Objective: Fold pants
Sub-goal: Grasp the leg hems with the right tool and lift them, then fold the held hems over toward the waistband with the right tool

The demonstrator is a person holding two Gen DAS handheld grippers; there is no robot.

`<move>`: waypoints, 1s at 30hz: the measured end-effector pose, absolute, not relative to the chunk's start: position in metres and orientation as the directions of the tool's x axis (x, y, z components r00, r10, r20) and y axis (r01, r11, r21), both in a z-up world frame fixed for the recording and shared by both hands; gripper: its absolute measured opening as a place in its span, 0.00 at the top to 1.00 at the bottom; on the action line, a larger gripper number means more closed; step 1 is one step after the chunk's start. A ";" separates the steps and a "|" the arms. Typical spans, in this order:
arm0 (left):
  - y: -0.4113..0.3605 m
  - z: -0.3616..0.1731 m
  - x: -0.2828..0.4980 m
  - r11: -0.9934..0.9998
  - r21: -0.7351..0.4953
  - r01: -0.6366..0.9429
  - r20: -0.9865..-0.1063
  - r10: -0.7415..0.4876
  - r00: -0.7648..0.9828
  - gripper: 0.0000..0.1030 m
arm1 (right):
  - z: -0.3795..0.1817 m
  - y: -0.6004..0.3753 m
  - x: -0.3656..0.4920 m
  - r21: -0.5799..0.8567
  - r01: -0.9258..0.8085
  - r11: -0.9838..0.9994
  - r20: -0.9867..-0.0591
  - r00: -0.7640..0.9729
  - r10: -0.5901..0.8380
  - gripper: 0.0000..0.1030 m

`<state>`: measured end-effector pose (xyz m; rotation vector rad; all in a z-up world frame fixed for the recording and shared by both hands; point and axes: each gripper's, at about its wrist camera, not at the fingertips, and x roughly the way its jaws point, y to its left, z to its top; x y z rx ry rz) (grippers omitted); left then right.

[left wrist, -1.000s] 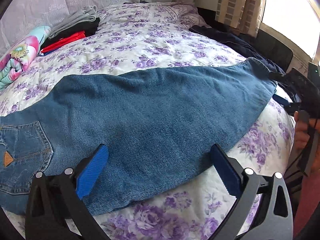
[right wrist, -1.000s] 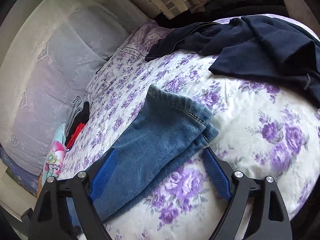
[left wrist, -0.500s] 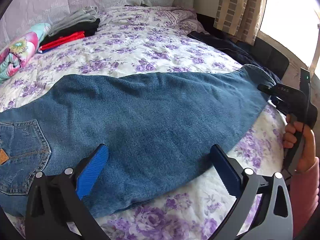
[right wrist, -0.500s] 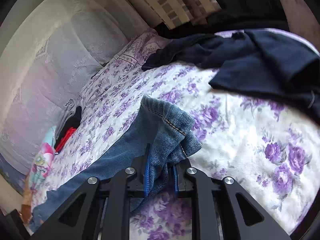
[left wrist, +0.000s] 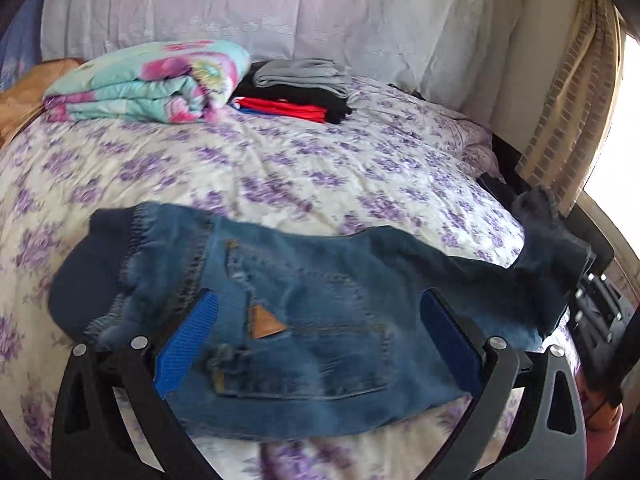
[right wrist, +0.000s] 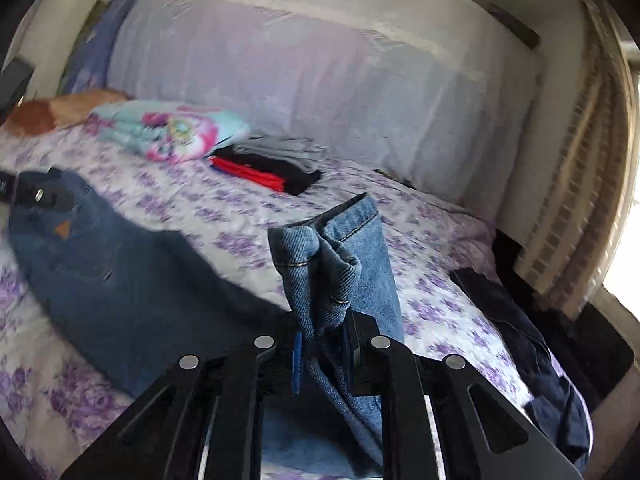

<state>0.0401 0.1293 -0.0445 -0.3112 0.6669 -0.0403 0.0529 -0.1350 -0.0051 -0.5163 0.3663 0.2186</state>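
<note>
Right wrist view: the right gripper is pinched tight on the leg ends of the jeans and holds them up off the bed; the rest lies flat. The left gripper is wide apart over the jeans' back pocket; folded clothes sit far back.

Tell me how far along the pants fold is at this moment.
Early stage. Done: the jeans lie doubled lengthwise on the bed. In hand: the right gripper is shut on the leg hems, lifted off the bedspread; the left gripper is open over the seat pocket. Left: bringing hems to waistband.
</note>
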 end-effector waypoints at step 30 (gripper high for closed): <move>0.008 0.004 0.063 0.904 -0.260 0.339 -0.483 -0.426 0.765 0.18 | 0.031 -0.225 0.128 0.122 -0.350 0.929 -0.577 0.737 0.353 0.77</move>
